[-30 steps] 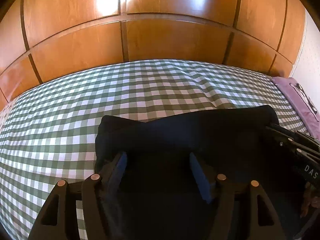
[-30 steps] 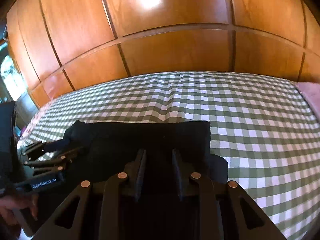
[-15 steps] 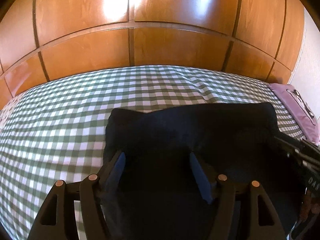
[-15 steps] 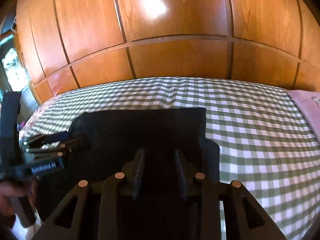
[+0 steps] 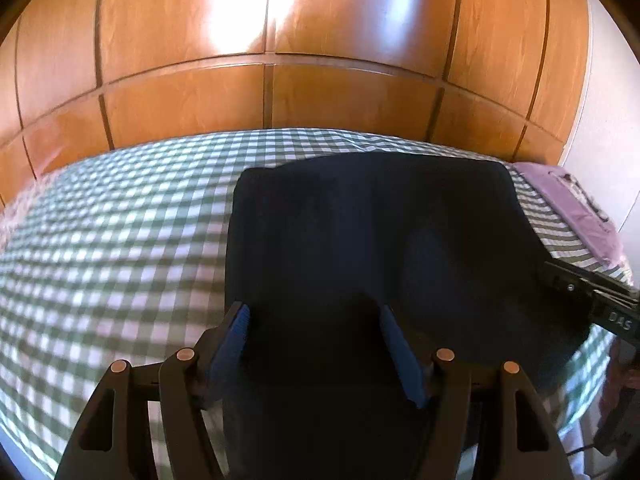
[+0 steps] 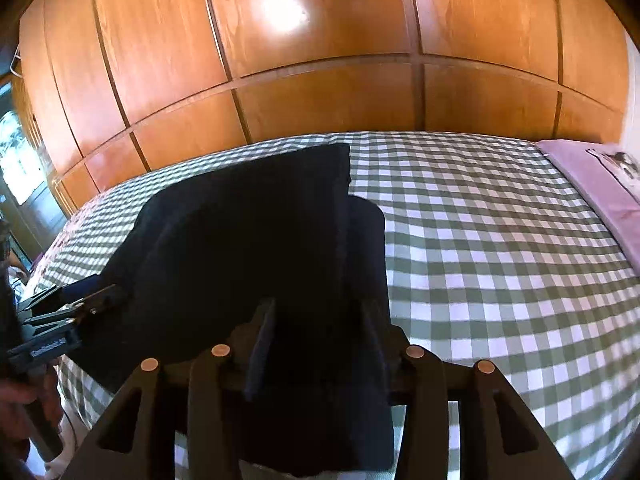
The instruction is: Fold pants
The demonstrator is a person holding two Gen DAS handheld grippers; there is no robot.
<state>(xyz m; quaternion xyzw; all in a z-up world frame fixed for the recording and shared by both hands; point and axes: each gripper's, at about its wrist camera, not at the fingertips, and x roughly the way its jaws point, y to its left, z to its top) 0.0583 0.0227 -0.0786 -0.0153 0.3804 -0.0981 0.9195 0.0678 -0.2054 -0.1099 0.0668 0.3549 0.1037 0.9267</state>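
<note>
With your right hand-held gripper (image 6: 320, 336) just opening over the folded pants (image 6: 248, 248) at lower centre on the bed (image 6: 500, 248), and your left hand-held gripper (image 5: 314, 332) wide, they risked snagging cloth.

A home bedroom: checked bedsheet (image 6: 480, 240), wooden wardrobe doors (image 6: 320, 40), purple pillow (image 5: 572, 204).

We cannot tell whether the left claw (image 5: 314, 318) presses the dark pants (image 5: 372, 232): its pads vanish into black cloth. The same holds for the right claw (image 6: 316, 312), whose jaws have just been opening. The pants' near end is cut off by the lower edge. The bed (image 6: 480, 240) blurs leftward. The print on the lilac pillow (image 6: 588, 176) is too small to read.
</note>
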